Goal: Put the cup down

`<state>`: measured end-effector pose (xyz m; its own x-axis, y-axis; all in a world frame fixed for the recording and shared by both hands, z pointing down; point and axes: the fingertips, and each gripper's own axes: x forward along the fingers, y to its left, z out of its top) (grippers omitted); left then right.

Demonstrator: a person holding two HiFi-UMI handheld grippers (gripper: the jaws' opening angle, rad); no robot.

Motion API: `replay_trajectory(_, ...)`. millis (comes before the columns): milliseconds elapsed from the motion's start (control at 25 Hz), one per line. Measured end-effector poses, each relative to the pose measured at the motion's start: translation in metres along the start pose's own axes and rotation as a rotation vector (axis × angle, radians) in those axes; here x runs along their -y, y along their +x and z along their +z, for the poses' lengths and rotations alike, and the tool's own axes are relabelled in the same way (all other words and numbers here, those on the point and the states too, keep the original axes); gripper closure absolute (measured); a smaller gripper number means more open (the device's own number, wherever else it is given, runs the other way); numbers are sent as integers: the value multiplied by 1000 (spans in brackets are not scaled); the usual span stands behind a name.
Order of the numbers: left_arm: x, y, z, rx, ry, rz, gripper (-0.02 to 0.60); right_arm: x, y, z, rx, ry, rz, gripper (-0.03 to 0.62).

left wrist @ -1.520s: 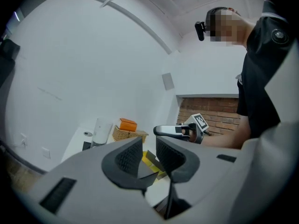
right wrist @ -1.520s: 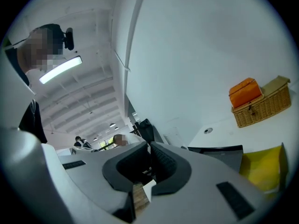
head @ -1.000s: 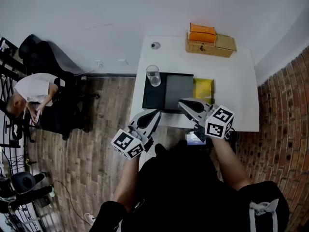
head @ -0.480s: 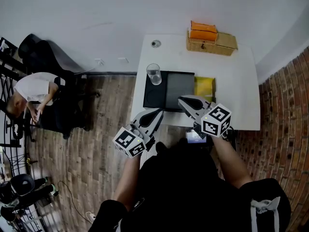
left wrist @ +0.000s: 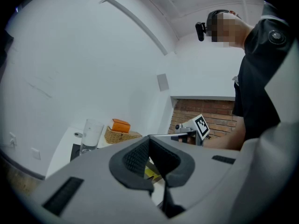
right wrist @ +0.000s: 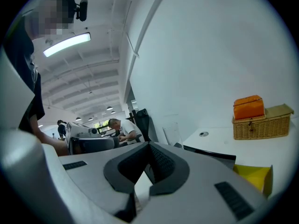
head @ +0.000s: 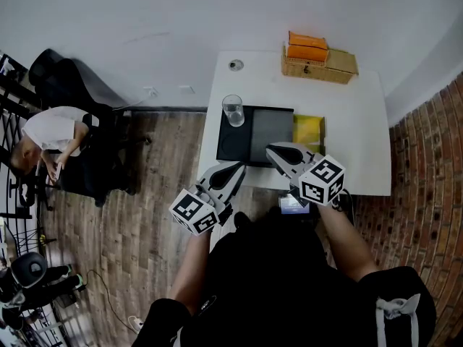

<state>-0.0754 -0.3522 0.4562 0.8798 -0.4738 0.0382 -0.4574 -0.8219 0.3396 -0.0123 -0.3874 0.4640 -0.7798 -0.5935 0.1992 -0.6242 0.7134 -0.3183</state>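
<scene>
Clear glass cup (head: 233, 111) stands upright at the eleven o'clock corner of the black tray (head: 230, 149) on the white worktop (head: 351, 129), nothing gripping it. Left claw (head: 236, 170) hangs at the tray's seven o'clock, jaws pressed together, empty. Right claw (head: 270, 151) hovers over the tray's six o'clock edge, jaws together too, holding nothing. Wicker basket (head: 318, 67) sits at one o'clock, well apart from the cup

The white surface (head: 354, 121) carries a black tray (head: 253, 136) at its near left, with a clear cup (head: 232, 110) at the tray's far left corner. A yellow pad (head: 307, 130) lies just right of the tray. A wicker basket (head: 318, 69) stands at the far edge, and a small round fitting (head: 236, 65) sits far left.
</scene>
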Motion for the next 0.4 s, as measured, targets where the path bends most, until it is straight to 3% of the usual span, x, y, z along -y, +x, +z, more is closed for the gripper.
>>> replay_trajectory(400,-1,-2,-4,-2,-15,-3,574,1,-1,-8,-24,-38,-20,579)
